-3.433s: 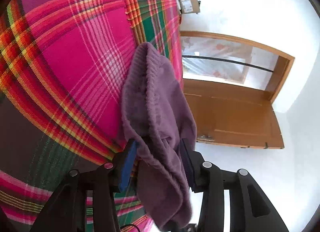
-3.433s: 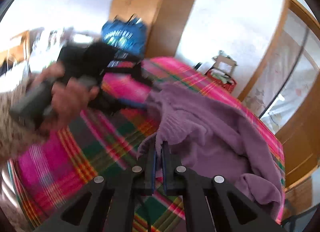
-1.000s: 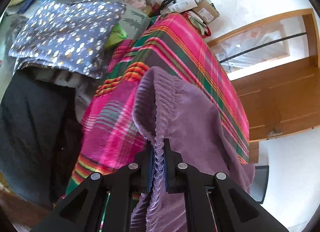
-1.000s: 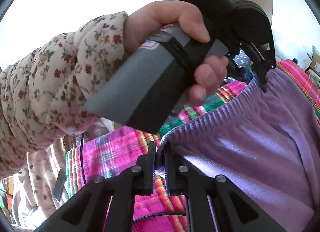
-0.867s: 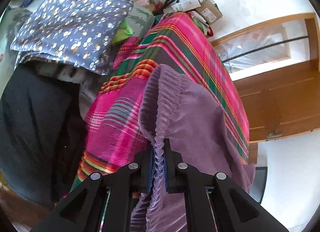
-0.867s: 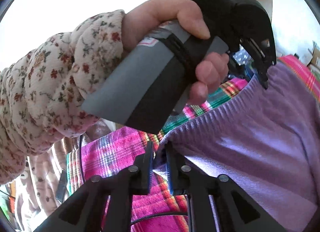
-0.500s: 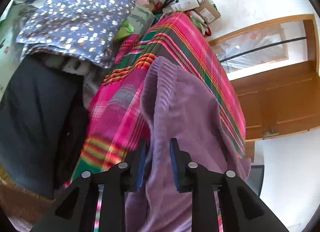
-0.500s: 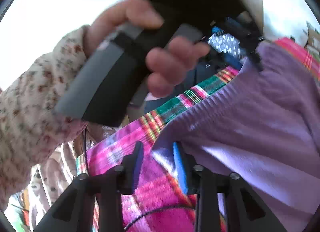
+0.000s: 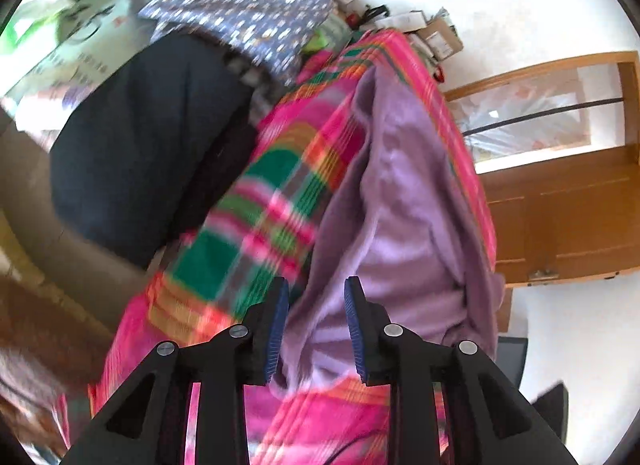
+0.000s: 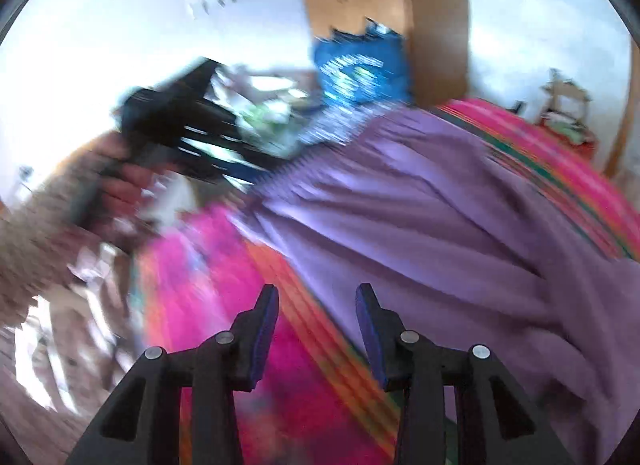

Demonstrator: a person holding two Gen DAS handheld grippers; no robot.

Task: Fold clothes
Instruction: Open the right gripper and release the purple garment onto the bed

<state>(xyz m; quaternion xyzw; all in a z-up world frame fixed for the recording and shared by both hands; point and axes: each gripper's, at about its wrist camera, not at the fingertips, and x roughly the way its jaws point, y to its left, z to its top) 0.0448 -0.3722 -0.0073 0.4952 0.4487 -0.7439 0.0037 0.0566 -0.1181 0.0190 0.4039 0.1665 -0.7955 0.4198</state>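
A purple fleece garment (image 9: 404, 201) lies spread on a pink, green and orange plaid blanket (image 9: 256, 221) over a bed. My left gripper (image 9: 316, 297) hovers above the garment's near edge; its jaws are opening and the pads touch no cloth. In the right wrist view the same purple garment (image 10: 420, 217) fills the right side, its ribbed waistband toward the top. My right gripper (image 10: 317, 301) is over the plaid blanket (image 10: 224, 277) just left of the garment, jaws opening with nothing between them. A hand with the other gripper (image 10: 188, 137) shows blurred at upper left.
A dark garment (image 9: 148, 145) and a blue star-print cloth (image 9: 248, 17) lie beyond the blanket's left edge. Boxes and clutter (image 9: 432, 37) sit at the far end. A wooden door (image 9: 568, 217) stands to the right. A blue bag (image 10: 360, 69) leans by a wooden cabinet (image 10: 384, 13).
Both grippers let go of the purple garment's waistband, opened, and drew back from it. The garment now lies flat on the blanket. The left hand has swung away to the left.
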